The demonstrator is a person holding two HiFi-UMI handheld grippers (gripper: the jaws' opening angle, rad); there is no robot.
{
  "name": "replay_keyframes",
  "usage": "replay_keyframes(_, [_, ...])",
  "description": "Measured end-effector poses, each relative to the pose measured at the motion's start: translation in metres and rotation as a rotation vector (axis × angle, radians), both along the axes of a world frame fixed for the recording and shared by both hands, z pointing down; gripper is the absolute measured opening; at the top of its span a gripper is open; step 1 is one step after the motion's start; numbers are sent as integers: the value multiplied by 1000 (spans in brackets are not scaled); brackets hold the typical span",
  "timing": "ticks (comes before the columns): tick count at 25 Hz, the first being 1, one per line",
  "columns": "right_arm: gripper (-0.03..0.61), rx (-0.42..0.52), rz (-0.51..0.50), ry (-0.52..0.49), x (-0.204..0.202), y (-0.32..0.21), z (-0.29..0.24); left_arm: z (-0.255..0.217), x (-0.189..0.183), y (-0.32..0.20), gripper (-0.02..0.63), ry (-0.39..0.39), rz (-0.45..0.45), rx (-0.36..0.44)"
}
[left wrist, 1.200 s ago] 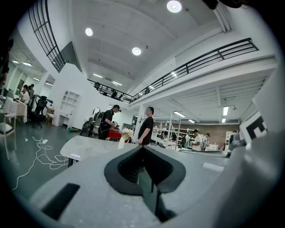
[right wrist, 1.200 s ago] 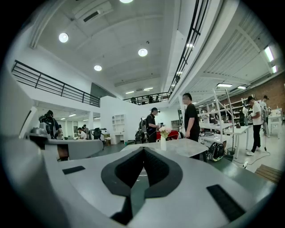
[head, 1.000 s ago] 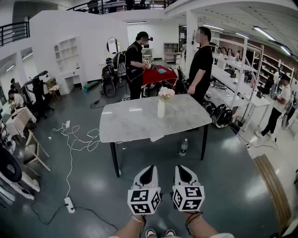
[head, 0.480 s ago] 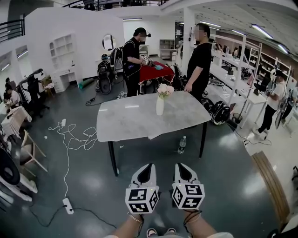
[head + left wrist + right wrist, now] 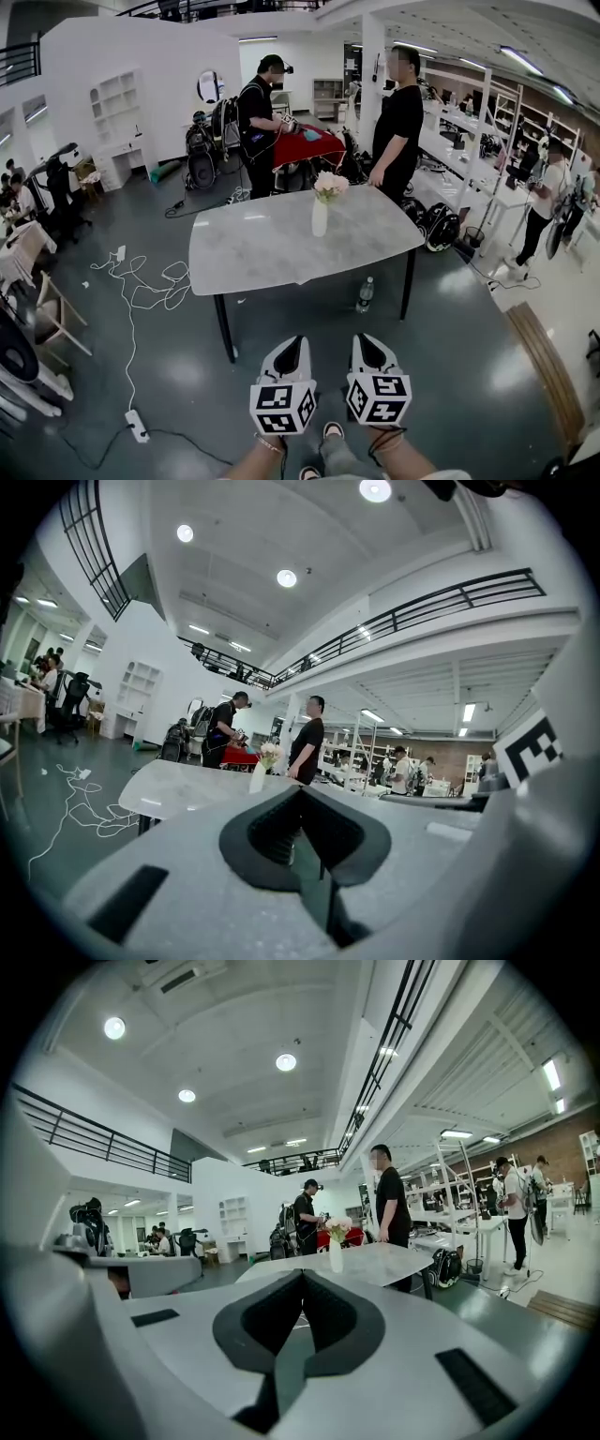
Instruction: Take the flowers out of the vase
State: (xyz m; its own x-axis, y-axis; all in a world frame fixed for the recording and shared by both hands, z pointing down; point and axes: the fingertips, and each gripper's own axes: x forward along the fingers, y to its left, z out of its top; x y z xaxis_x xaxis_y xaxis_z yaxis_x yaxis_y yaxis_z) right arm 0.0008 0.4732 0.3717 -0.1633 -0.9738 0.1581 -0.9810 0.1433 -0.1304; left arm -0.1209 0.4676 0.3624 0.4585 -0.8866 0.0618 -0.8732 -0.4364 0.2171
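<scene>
A slim white vase (image 5: 320, 217) stands upright on the far part of a grey marble table (image 5: 253, 248). Pale pink flowers (image 5: 330, 185) stick out of its top. The vase (image 5: 257, 777) also shows small in the left gripper view, and the vase (image 5: 336, 1255) with the flowers (image 5: 337, 1230) in the right gripper view. My left gripper (image 5: 297, 341) and right gripper (image 5: 361, 339) hang side by side over the floor, well short of the table's near edge. Both are shut with nothing between the jaws.
A person in black (image 5: 400, 122) stands at the table's far right corner, another (image 5: 256, 122) beyond it by a red-covered table (image 5: 307, 148). A bottle (image 5: 364, 294) stands under the table. White cables (image 5: 141, 281) and a power strip (image 5: 135, 425) lie on the floor at left.
The table and vase have drawn a little nearer and shifted left in the head view. Both grippers stay shut, side by side. A shoe now shows between my arms.
</scene>
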Motion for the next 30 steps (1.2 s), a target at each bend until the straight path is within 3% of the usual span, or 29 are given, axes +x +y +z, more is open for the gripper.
replay_keyframes(30, [5,17,-82,-29,42,-196,-18,-14,51,-185,8,-34,-35,13])
